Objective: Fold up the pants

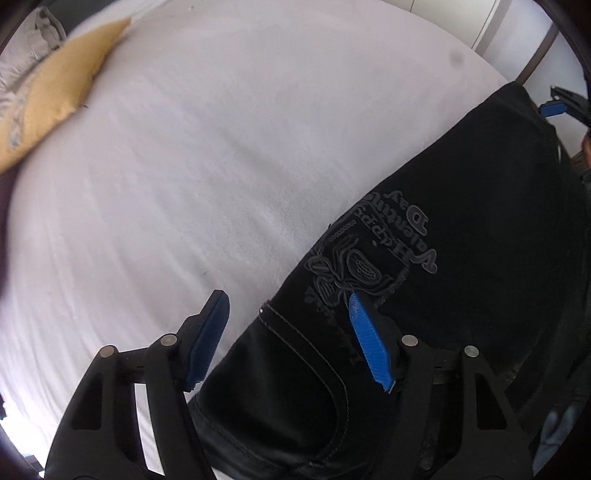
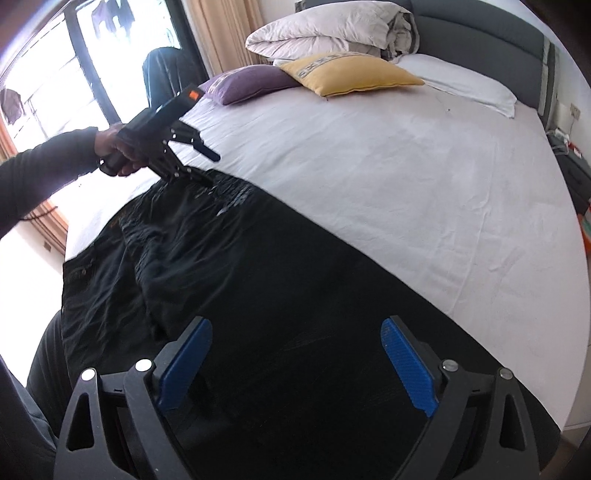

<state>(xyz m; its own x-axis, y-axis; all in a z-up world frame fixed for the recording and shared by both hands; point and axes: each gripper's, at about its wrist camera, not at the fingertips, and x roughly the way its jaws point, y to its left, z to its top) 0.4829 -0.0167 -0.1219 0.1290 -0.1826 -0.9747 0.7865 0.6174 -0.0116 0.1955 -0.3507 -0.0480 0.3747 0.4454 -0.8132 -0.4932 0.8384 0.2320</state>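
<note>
Black pants (image 1: pixel 461 258) lie spread on the white bed sheet (image 1: pixel 221 166), with a grey printed emblem and a stitched pocket seam showing. My left gripper (image 1: pixel 286 302) points down at the pants' edge by that pocket. Its jaws stand apart, the left finger over the sheet and the right one over the cloth, and neither pad presses on it. In the right wrist view a hand holds this left gripper (image 2: pixel 210 168) at the far end of the pants (image 2: pixel 295 258). My right gripper (image 2: pixel 295 321) hangs open over the near, flat part of the pants, with nothing held. One blue pad (image 1: pixel 552 109) of it shows at the upper right.
A yellow pillow (image 2: pixel 351 74), a purple pillow (image 2: pixel 251 83), a white pillow (image 2: pixel 469 85) and a folded duvet (image 2: pixel 332 29) lie by the grey headboard (image 2: pixel 480 33). A bright window (image 2: pixel 55 74) is at left, a nightstand (image 2: pixel 576 166) at right. The person's sleeve (image 2: pixel 44 173) reaches over the bed.
</note>
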